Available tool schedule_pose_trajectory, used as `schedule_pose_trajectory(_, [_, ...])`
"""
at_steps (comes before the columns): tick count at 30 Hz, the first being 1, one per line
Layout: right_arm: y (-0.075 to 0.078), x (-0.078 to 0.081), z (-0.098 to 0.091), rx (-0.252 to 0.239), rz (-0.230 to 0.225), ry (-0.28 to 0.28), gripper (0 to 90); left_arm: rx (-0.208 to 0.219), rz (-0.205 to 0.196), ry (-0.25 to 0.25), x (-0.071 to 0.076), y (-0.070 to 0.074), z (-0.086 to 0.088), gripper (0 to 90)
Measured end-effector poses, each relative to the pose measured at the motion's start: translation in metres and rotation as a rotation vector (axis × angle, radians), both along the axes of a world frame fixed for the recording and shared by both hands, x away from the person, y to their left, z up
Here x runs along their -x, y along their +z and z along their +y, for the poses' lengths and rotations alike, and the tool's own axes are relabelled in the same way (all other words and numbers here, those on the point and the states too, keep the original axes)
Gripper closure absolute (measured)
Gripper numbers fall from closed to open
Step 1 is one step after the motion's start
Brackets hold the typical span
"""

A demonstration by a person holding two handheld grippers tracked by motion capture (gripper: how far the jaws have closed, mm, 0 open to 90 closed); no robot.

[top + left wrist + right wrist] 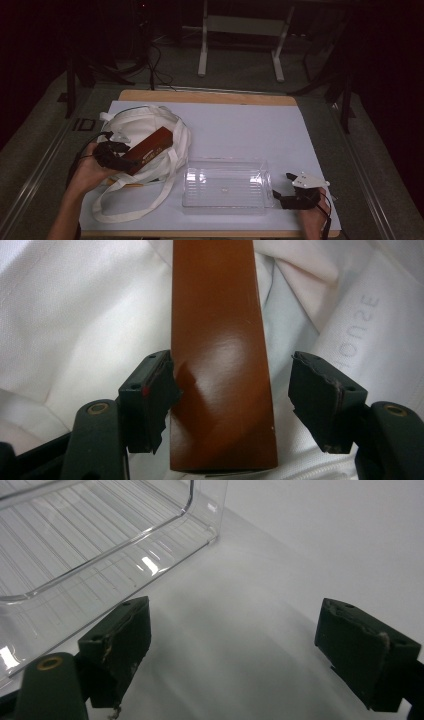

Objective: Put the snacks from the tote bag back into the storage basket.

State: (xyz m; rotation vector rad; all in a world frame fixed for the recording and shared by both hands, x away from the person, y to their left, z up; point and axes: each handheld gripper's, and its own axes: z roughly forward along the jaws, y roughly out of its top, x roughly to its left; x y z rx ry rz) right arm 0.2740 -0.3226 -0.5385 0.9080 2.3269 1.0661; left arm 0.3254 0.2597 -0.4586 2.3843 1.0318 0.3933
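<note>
the brown box (222,365) lies on the white bag (131,127), between the left claw's (235,405) parted jaws; a loose grip could drop it. right claw (250,650) gapes empty beside the tray (225,187).

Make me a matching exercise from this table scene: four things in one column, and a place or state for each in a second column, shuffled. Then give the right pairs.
Things:
1. brown box
2. clear plastic tray
3. left gripper
4. right gripper

Places or states:
A. empty, on the white sheet near the table's front edge
B. jaws apart with bare white sheet between them, beside the tray's corner
C. lying on the white cloth bag
D. jaws either side of the box's near end, with a gap at one jaw

Pairs: 1-C, 2-A, 3-D, 4-B
</note>
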Motion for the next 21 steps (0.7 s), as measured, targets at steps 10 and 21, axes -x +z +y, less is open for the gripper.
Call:
schedule_pose_trajectory(10, [0.000,0.000,0.000,0.000,0.001,0.001,14.8,-0.060,0.058,-0.004,-0.008,-0.004,0.000,35.5])
schedule_pose_trajectory(21, [0.000,0.000,0.000,0.000,0.003,0.003,14.8,-0.117,0.163,-0.034,-0.020,-0.008,-0.006,36.3])
